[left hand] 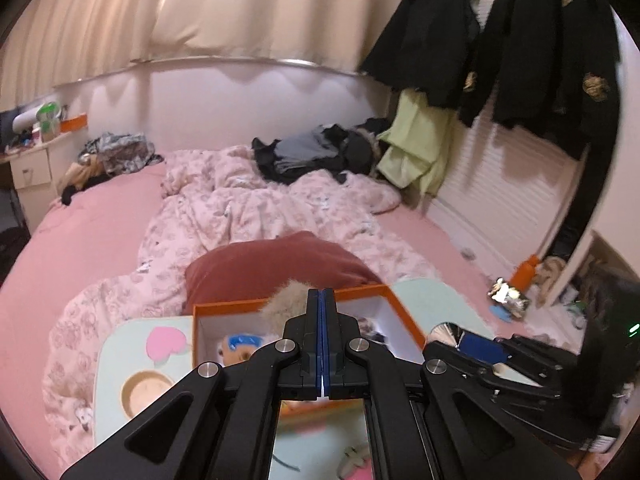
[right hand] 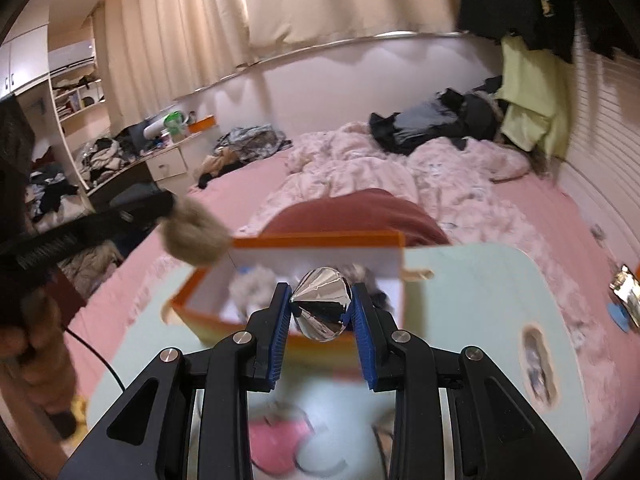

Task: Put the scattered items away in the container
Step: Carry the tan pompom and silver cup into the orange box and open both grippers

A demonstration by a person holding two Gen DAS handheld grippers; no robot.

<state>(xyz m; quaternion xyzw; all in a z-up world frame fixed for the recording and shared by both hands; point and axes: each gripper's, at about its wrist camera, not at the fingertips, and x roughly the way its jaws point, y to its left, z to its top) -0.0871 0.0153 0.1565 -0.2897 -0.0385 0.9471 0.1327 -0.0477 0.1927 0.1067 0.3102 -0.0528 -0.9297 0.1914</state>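
Left gripper [left hand: 322,300] angled down over the orange box [left hand: 404,312], clenched on a beige fur pompom [left hand: 286,300] at its tips. Right gripper [right hand: 320,308] also tilted down, grasping a silver double-cone [right hand: 322,306] above the box's near edge. Box sits on the pale-green bench [right hand: 480,300], holding plush toys [left hand: 240,350].
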